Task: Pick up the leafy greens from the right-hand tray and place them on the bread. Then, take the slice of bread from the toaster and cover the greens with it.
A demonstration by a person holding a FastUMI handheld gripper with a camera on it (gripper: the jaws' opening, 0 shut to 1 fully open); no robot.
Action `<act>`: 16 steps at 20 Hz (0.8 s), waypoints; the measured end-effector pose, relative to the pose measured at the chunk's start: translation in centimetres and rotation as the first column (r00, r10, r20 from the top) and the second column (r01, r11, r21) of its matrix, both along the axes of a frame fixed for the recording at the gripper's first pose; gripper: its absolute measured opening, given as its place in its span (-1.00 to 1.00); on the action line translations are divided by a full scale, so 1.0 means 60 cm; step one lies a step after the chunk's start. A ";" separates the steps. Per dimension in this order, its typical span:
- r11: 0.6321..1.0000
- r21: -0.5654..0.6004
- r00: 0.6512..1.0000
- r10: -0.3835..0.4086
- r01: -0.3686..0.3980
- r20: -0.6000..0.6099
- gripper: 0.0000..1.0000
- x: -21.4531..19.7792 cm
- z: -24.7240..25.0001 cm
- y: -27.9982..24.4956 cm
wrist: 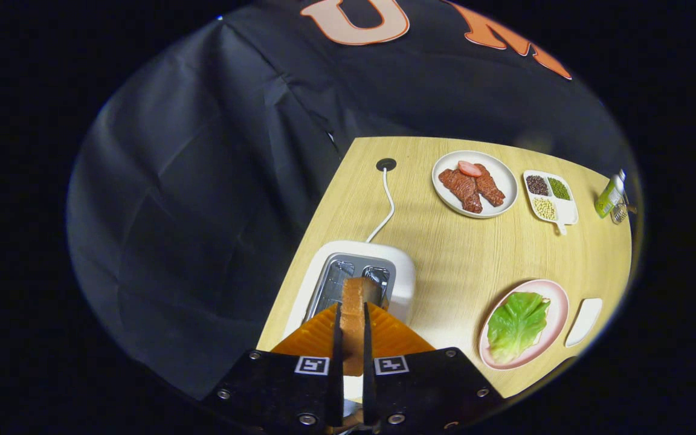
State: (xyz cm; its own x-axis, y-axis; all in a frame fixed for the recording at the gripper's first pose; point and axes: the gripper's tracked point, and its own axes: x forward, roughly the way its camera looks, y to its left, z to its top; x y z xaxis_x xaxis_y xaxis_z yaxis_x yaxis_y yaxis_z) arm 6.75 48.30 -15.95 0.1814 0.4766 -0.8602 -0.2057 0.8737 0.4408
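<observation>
Your gripper [352,338] pinches one bread slice [354,314] edgewise above the toaster [405,275], lower centre. One pink plate [556,302], lower right, holds the leafy greens [517,326]. Upper right: one meat plate [505,175], one three-compartment tray [568,211] of beans.

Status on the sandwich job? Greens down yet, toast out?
Done: the leafy greens lie on the pink plate, apparently on the bread beneath, though that bread is hidden. In hand: the gripper is shut on the bread slice, fingers pressing both faces, above the toaster. Left: carry the slice over and cover the greens.
</observation>
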 end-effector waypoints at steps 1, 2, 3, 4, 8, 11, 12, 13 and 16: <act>1.000 0.020 1.000 -0.016 0.015 0.012 -0.74 0.005 0.013 -0.006; 1.000 0.022 0.999 -0.022 0.022 0.028 -0.74 0.009 0.022 -0.021; 0.999 0.040 0.999 -0.029 0.028 0.034 -0.75 0.010 0.033 -0.033; 0.997 0.067 0.999 -0.041 0.038 0.036 -0.74 0.006 0.043 -0.035; 0.989 0.128 0.994 -0.078 0.068 0.078 -0.74 0.013 0.085 -0.082; 0.982 0.156 0.988 -0.118 0.102 0.098 -0.74 0.016 0.099 -0.130; 0.980 0.164 0.987 -0.131 0.114 0.097 -0.74 0.016 0.097 -0.143; 0.978 0.170 0.987 -0.137 0.121 0.088 -0.75 0.015 0.095 -0.159; 0.968 0.201 0.982 -0.171 0.153 0.075 -0.74 0.018 0.081 -0.197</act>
